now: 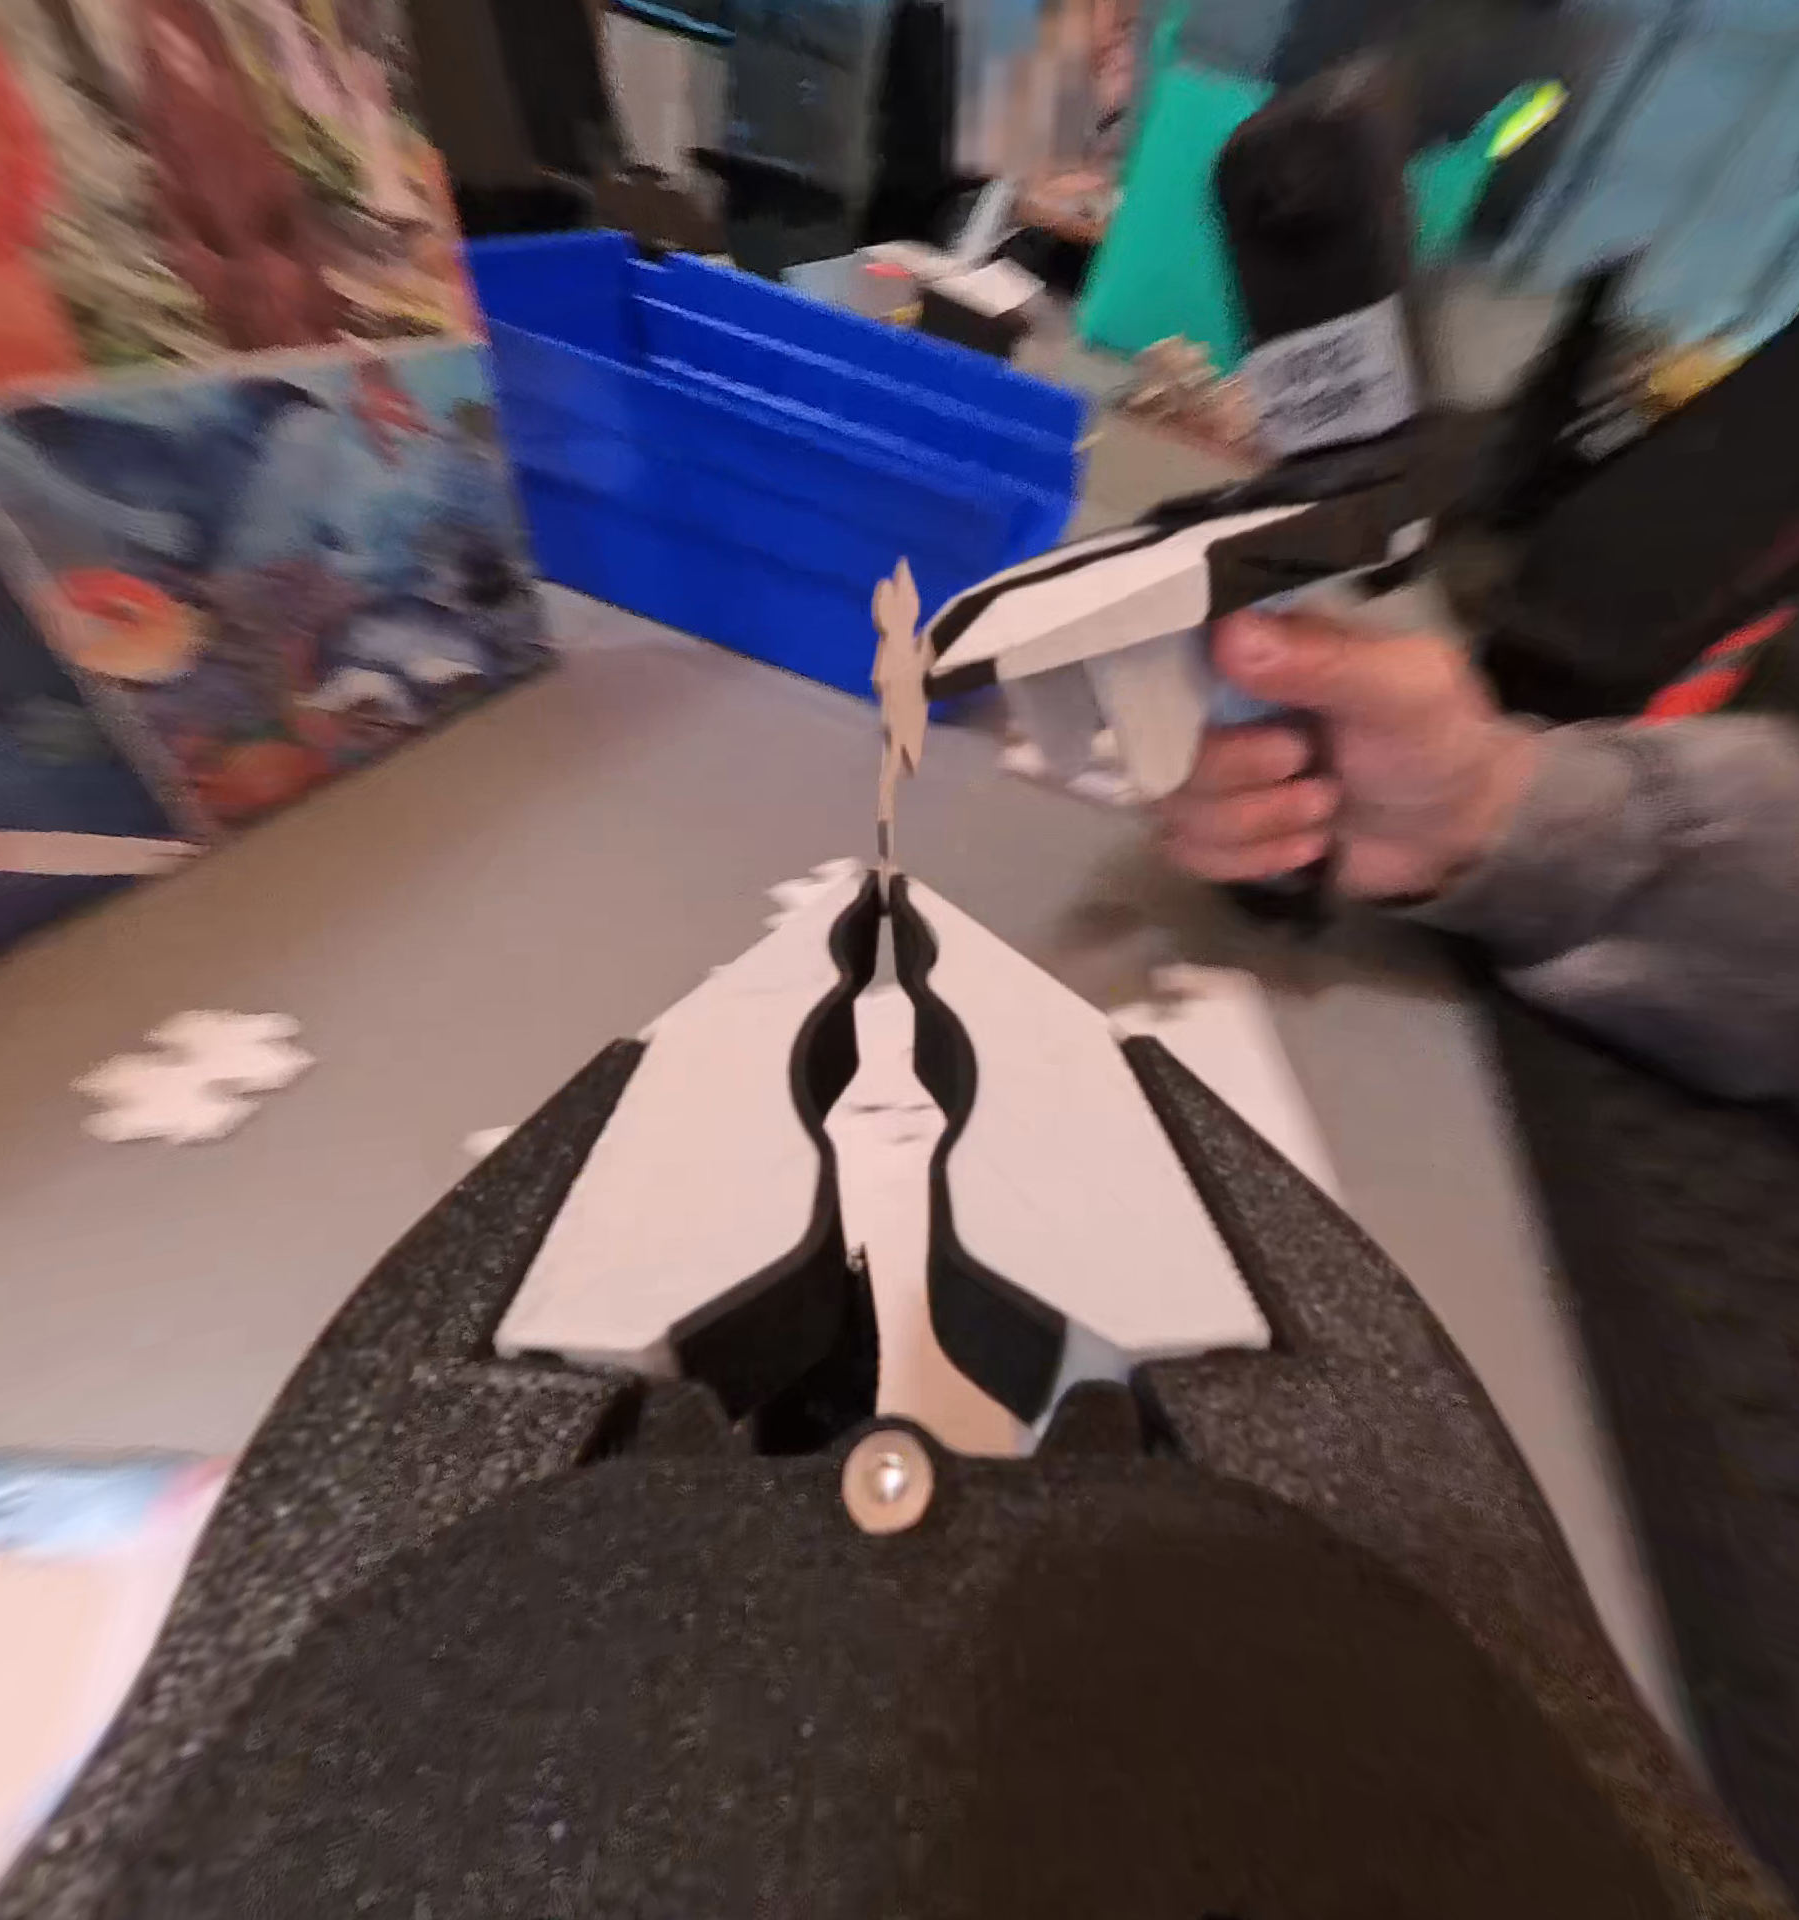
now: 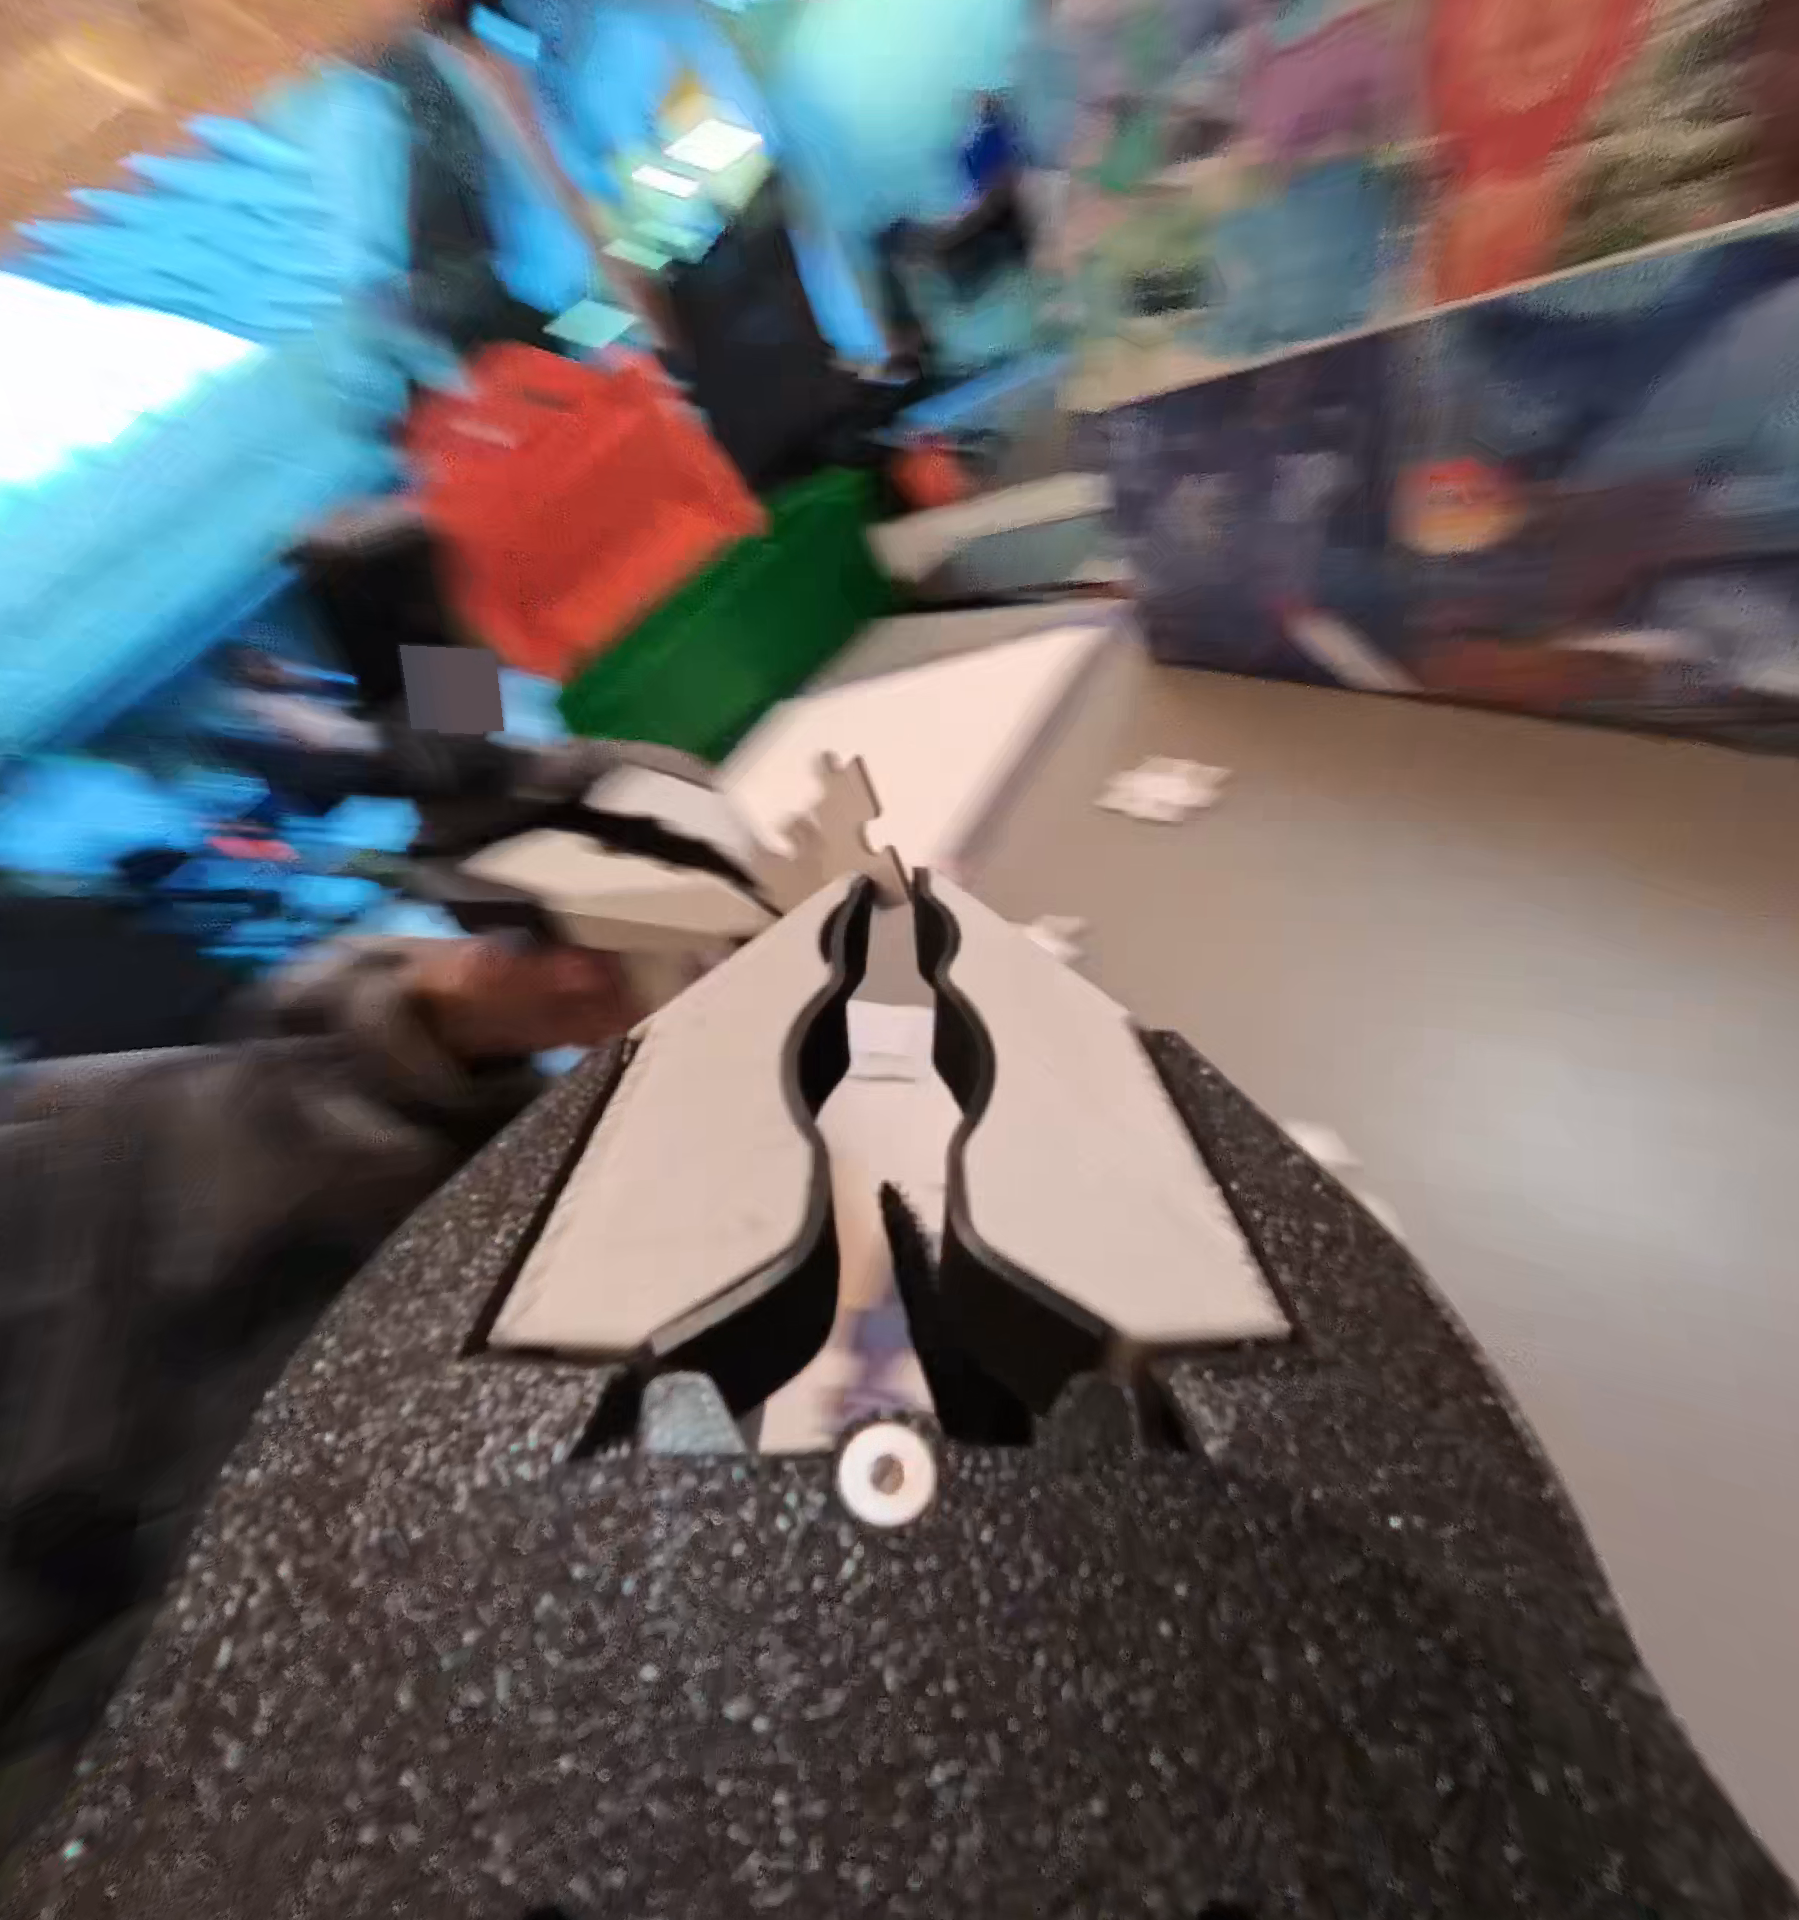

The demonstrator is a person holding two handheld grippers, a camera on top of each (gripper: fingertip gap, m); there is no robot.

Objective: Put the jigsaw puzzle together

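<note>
Grey-backed puzzle piece is up off the counter, edge-on: your left hand-held gripper & right hand-held gripper both pinch it, nearly closed.

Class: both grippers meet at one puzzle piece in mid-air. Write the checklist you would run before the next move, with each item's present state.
1. Left gripper shut on the piece: ok.
2. Right gripper also gripping the piece: ok, the left view shows its tips on the piece's edge.
3. Piece clear of the table: ok, held upright above it.
4. Printed side identified: cannot tell, only plain faces show.
5. Mating loose piece chosen: cannot tell.
6. Views sharp: not ok, blurred.
</note>
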